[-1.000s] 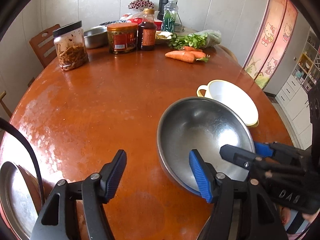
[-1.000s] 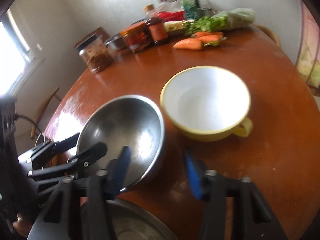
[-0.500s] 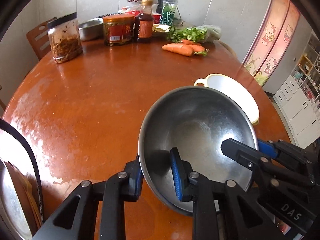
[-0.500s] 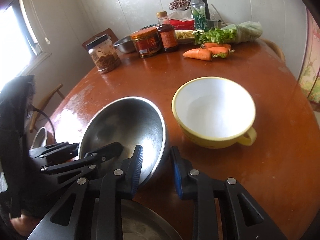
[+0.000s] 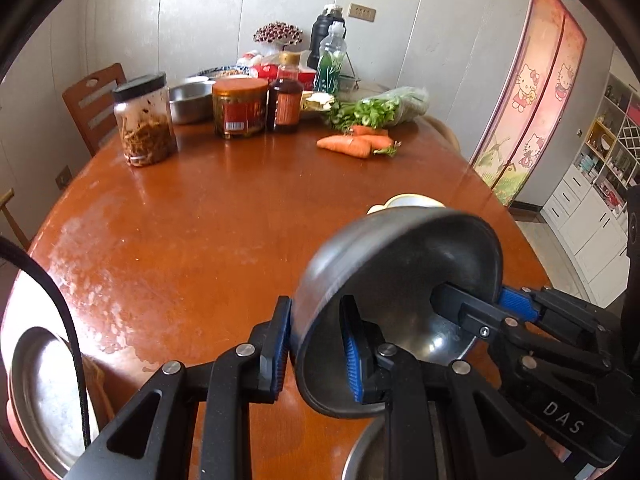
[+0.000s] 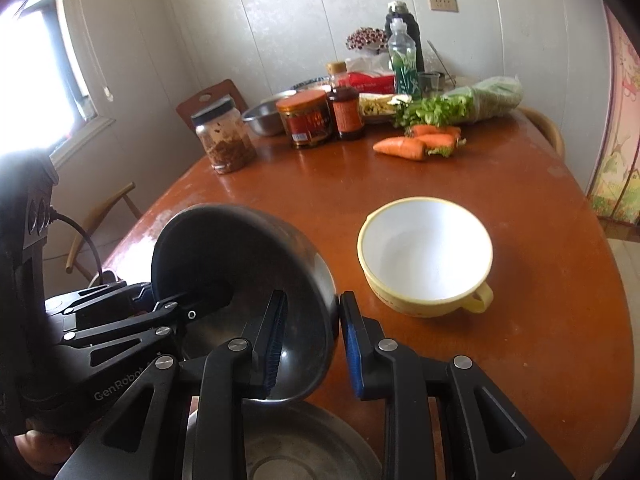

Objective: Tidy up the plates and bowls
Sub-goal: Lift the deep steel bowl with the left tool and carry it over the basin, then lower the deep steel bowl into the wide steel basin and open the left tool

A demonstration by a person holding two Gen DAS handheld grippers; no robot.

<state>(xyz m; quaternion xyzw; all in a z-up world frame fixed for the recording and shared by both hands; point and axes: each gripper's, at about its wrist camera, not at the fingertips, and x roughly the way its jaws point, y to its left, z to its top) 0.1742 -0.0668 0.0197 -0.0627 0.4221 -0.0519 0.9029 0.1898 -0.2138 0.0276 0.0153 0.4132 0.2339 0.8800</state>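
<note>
A steel bowl (image 5: 400,272) is lifted off the brown table and tilted toward the cameras. My left gripper (image 5: 316,352) is shut on its near left rim. My right gripper (image 6: 312,340) is shut on its near right rim; it also shows in the left wrist view (image 5: 476,312). The bowl shows in the right wrist view (image 6: 240,248). A white bowl with yellow rim and handle (image 6: 426,256) stands on the table to the right, mostly hidden in the left wrist view (image 5: 412,201). Another steel dish (image 6: 304,448) lies below the held bowl at the table's near edge.
At the table's far side stand a jar (image 5: 145,120), a red-lidded jar (image 5: 239,107), a sauce bottle (image 5: 285,98), a steel bowl (image 5: 191,100), greens (image 5: 376,109) and carrots (image 5: 352,145). A steel plate (image 5: 44,396) lies low left. A chair (image 5: 94,104) stands behind.
Both grippers closed on the steel bowl's rim, one on each side. The bowl has risen off the table and tipped up toward the cameras.
</note>
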